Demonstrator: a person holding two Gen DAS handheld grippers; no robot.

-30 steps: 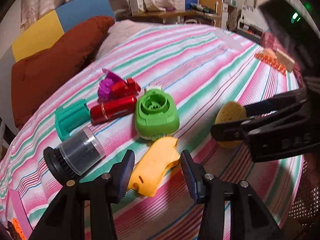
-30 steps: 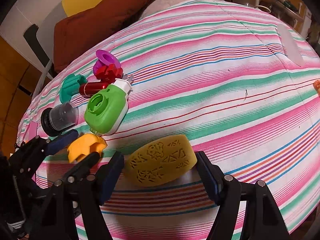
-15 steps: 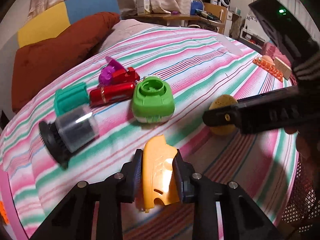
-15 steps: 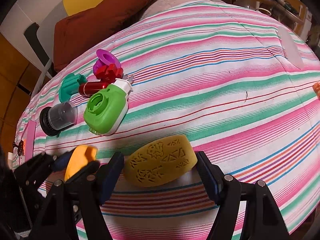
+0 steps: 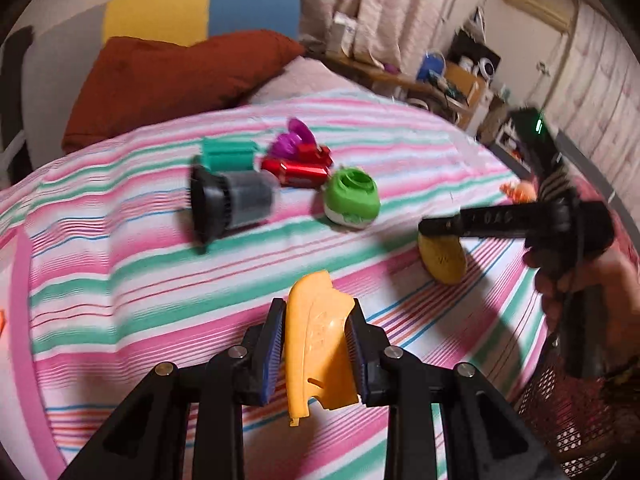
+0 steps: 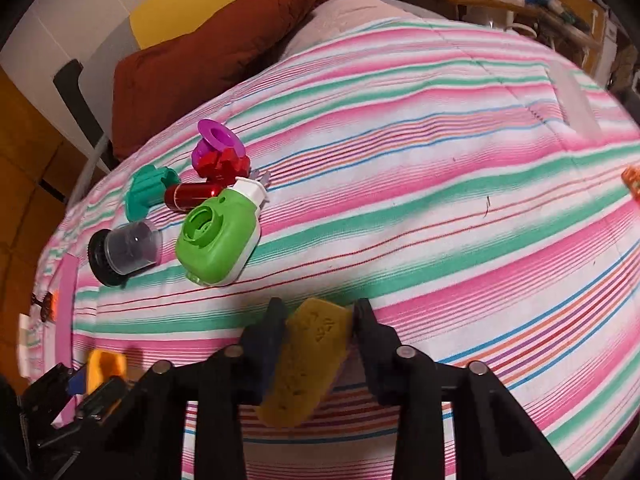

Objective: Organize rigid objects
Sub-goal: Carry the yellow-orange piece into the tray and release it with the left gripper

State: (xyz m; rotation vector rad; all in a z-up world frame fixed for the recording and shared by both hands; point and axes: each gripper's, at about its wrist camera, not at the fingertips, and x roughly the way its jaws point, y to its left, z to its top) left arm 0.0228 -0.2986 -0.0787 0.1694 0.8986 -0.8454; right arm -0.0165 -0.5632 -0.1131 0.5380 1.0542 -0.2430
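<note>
From the left wrist, the left gripper [image 5: 316,344] is clamped on an orange plastic piece [image 5: 316,340], held above the striped bed cover [image 5: 120,272]; beyond lie a green toy camera [image 5: 352,200] and a black-based cup [image 5: 232,204]. From the right wrist, the right gripper [image 6: 320,328] is closing, its pads against a mustard-yellow oval block [image 6: 308,364] at the cover's near edge.

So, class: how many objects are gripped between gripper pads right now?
2. The orange plastic piece sits in the left gripper; the yellow patterned oval sits between the closing right gripper pads.
</note>
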